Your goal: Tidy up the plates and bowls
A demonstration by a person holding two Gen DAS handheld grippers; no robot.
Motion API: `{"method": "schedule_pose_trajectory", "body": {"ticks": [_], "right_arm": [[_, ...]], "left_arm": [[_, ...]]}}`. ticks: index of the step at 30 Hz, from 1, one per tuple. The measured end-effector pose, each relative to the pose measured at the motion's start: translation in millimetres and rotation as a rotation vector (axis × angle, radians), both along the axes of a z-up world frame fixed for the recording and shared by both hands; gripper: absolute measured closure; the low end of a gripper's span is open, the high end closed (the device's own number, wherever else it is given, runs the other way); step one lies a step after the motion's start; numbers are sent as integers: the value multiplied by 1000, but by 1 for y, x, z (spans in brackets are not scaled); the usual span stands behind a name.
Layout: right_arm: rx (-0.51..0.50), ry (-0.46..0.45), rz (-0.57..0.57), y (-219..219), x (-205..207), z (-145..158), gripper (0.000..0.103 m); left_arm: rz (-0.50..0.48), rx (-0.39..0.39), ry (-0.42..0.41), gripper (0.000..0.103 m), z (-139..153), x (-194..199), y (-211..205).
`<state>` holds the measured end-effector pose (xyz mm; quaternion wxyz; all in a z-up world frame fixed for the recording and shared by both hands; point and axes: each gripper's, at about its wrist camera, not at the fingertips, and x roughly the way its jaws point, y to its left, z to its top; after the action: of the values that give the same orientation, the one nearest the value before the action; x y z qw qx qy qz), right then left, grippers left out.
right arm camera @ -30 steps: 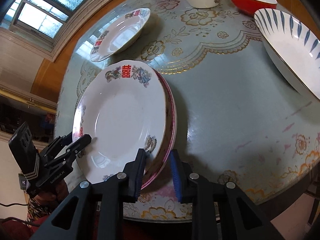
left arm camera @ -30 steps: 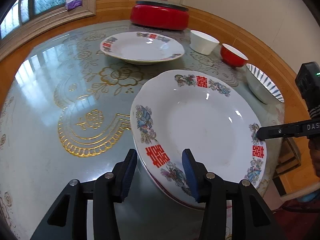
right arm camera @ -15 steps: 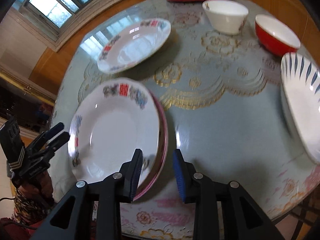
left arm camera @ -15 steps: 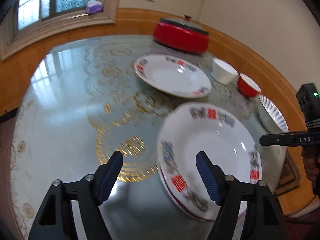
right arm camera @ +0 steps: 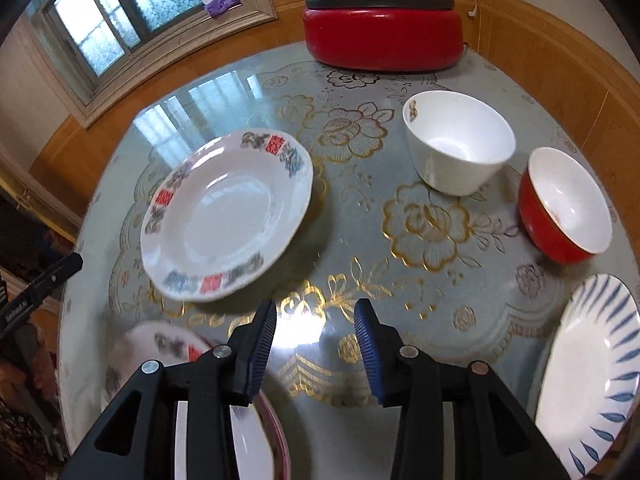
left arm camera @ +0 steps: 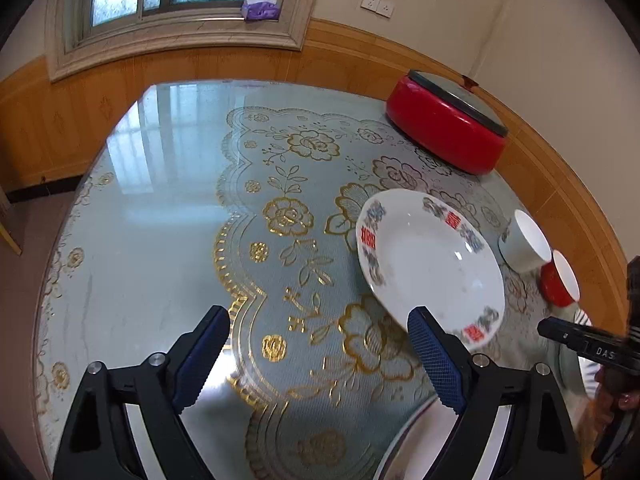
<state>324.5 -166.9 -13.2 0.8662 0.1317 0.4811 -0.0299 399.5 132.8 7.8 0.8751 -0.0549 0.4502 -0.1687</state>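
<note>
Left wrist view is showing the left gripper (left arm camera: pixel 318 356) lifted and drawn back from the stacked plates (left arm camera: pixel 416 440) it was pinching a second ago; its blue pads are now spreading wide with nothing between them, and only a sliver of that stack's rim is peeking out beneath the right-hand finger. Ahead and to the right of this gripper, a flowered plate (left arm camera: pixel 430 268) is lying alone on the glass table (left arm camera: pixel 160 208), with a white bowl (left arm camera: pixel 524 246) and a red bowl (left arm camera: pixel 560 278) just beyond it and a red pot (left arm camera: pixel 444 128) farther off. The other gripper's black tip is poking in at the right edge.

Right wrist view is showing the right gripper (right arm camera: pixel 315 350) also released, its fingers standing apart and empty, where earlier they were closing on the stack's edge. The stacked plates (right arm camera: pixel 160 348) are now sitting below and left of it, blurred. The flowered plate (right arm camera: pixel 228 216) is lying ahead to the left, the white bowl (right arm camera: pixel 460 142) and red bowl (right arm camera: pixel 566 208) ahead to the right, touching or nearly so. A blue-striped plate (right arm camera: pixel 588 368) is sitting at the far right, and the red pot (right arm camera: pixel 384 28) is standing at the far side.
</note>
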Motion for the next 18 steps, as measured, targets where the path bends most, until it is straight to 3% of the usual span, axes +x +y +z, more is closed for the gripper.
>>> {"method": "schedule_pose_trajectory", "body": {"ticks": [6,15,18], "right_arm": [[62,25,-39,-8,45,-6,63],[160,76,-71,-16,92,-21,63],[189,79,-59,-17,100,-27,63]], "left_arm": [[-10,-15,41,12,-11,34,-19],[-62,31,64,14,-31,62,-49],[-86,37,80,21,-38,68,-55]]}}
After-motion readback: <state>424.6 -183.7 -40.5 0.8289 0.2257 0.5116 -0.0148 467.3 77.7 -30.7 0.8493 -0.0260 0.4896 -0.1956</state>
